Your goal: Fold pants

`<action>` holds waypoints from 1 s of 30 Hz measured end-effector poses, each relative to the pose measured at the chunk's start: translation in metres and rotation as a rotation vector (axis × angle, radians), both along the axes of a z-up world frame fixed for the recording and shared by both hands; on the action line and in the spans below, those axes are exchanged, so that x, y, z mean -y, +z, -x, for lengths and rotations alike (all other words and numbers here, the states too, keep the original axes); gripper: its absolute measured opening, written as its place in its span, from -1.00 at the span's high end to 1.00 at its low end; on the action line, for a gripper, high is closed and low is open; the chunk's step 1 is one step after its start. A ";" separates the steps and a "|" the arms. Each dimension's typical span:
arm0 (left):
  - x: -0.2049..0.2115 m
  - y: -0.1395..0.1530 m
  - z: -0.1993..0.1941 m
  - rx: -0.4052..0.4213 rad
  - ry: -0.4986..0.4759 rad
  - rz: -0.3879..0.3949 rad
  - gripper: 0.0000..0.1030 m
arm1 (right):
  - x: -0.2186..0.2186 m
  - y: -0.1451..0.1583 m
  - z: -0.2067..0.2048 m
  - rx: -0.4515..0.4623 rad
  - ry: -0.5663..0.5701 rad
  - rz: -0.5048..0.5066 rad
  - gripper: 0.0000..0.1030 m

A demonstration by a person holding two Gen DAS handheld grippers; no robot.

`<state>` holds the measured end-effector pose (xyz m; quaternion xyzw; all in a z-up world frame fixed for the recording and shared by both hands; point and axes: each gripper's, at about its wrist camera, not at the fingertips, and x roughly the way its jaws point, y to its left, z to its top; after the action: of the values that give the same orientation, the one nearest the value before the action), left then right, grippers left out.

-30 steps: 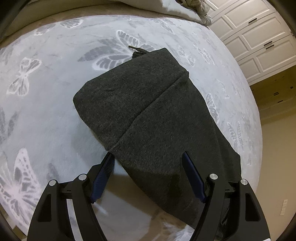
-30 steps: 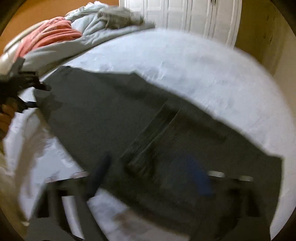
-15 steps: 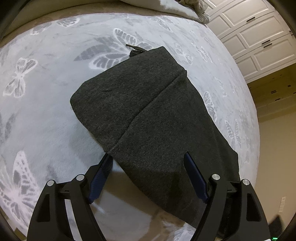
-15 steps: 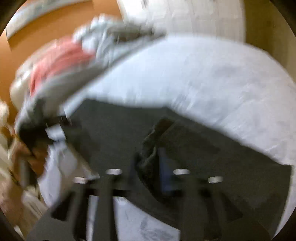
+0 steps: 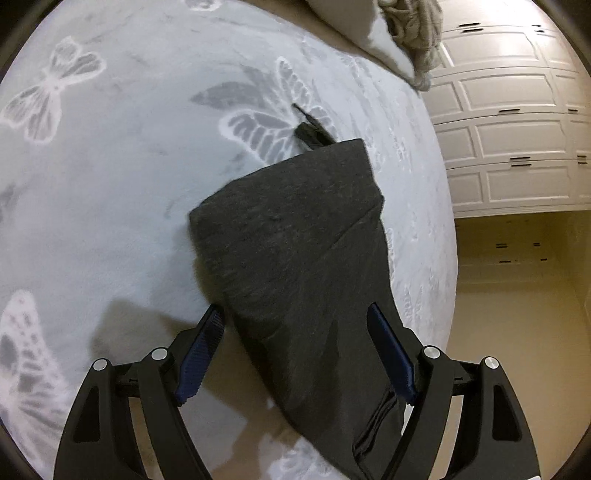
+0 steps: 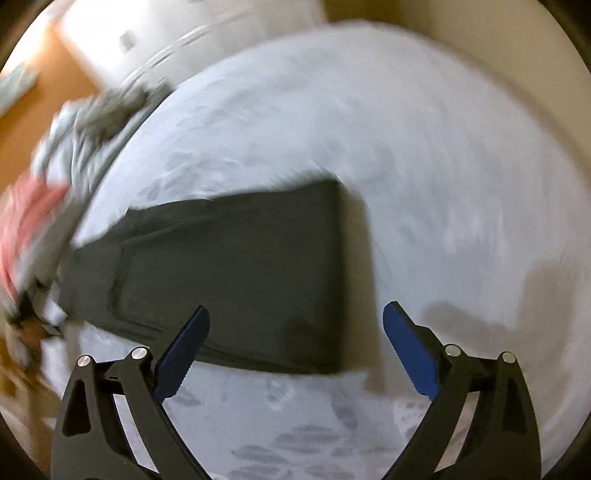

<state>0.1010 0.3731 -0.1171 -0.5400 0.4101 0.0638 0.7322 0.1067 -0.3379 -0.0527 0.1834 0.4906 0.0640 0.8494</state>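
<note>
Left tool [image 5: 295, 321] has its jaws spread wide with nothing pinched, the dark grey pants [image 5: 295, 266] running up between the blue pads [image 5: 201, 347] and on ahead of it. Off to its left it's all bare butterfly blanket [image 5: 110, 166], plenty of room. A drawstring [image 5: 310, 122] pokes out past the far end of the pants. Further right the bed edge drops toward white cabinet doors [image 5: 509, 140], and a pale pillow [image 5: 365, 33] sits far ahead.

Right tool [image 6: 295, 328] is opening, nothing touching its pads; the pants [image 6: 240, 273] lie just ahead and run off left, their square end ahead between the jaws. Far left is a blurry heap of bedding [image 6: 40, 210], pink and grey; can't make out much there. Right of the tool is open blanket [image 6: 443, 184].
</note>
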 end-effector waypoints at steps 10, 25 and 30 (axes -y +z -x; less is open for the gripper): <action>0.012 -0.015 -0.017 0.066 -0.051 0.046 0.85 | -0.028 -0.029 -0.017 -0.042 0.109 -0.066 0.71; 0.051 -0.014 0.057 -0.053 -0.222 0.034 0.68 | 0.062 -0.018 0.062 -0.206 0.027 0.115 0.48; 0.052 -0.009 0.056 -0.065 -0.198 0.043 0.64 | -0.001 0.067 0.084 0.213 0.011 0.292 -0.45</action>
<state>0.0451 0.3214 -0.1260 -0.5099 0.4862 -0.0004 0.7097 0.0223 -0.3372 0.0139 0.0475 0.4028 0.0160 0.9139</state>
